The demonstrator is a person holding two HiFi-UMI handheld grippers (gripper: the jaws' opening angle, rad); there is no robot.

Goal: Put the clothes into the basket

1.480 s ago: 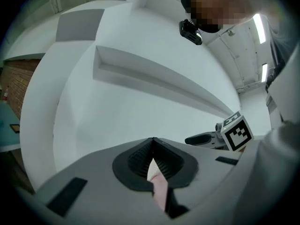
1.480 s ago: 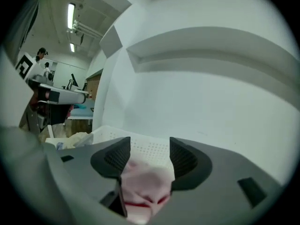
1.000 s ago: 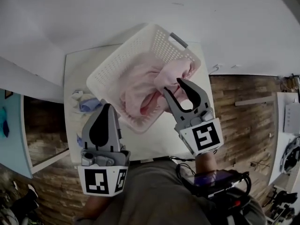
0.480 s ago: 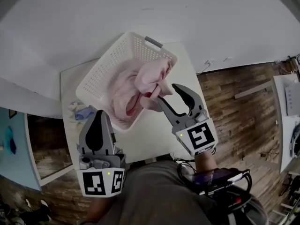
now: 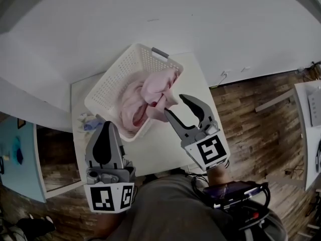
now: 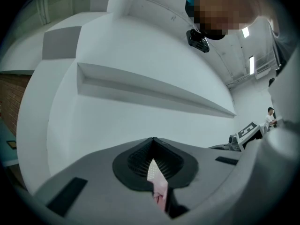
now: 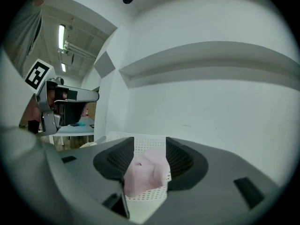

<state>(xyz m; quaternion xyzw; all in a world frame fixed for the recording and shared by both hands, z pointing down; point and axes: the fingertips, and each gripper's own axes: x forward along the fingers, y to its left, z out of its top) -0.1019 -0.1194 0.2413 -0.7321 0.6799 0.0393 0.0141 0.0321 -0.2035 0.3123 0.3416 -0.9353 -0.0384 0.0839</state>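
At the left edge of the desk [image 5: 156, 148]: a small crumpled cloth [image 5: 89, 123], pale blue and white, just beside the basket.

Over the near-left corner: the left gripper [image 5: 107, 124], jaws pressed together at the tips, only a thin slit lower down, nothing pinched in it. Pointed toward the basket, apart from it. In the left gripper view, a sliver of white mesh and pink seen through that slit.

On the far-left part of the desk: the white mesh basket [image 5: 108, 87], set cornerwise, with a grey handle [image 5: 160, 52] on its far-right end. Inside: the pink clothes [image 5: 150, 87], heaped toward the right side, one fold spilling over the near-right rim down toward the desk.

Right of that fold, above the middle of the desk: the right gripper [image 5: 174, 104], jaws apart, having just been opening, nothing between them. Jaw tip nearer the basket just beside the hanging fold; touching or not, cannot tell. In the right gripper view, basket wall and pink heap framed in the gap, beyond the pads.

At the near edge: the person's torso [image 5: 165, 210] in a grey top, a dark device [image 5: 230, 191] at the waist on the right. Right of the desk: wood-plank floor [image 5: 261, 129].
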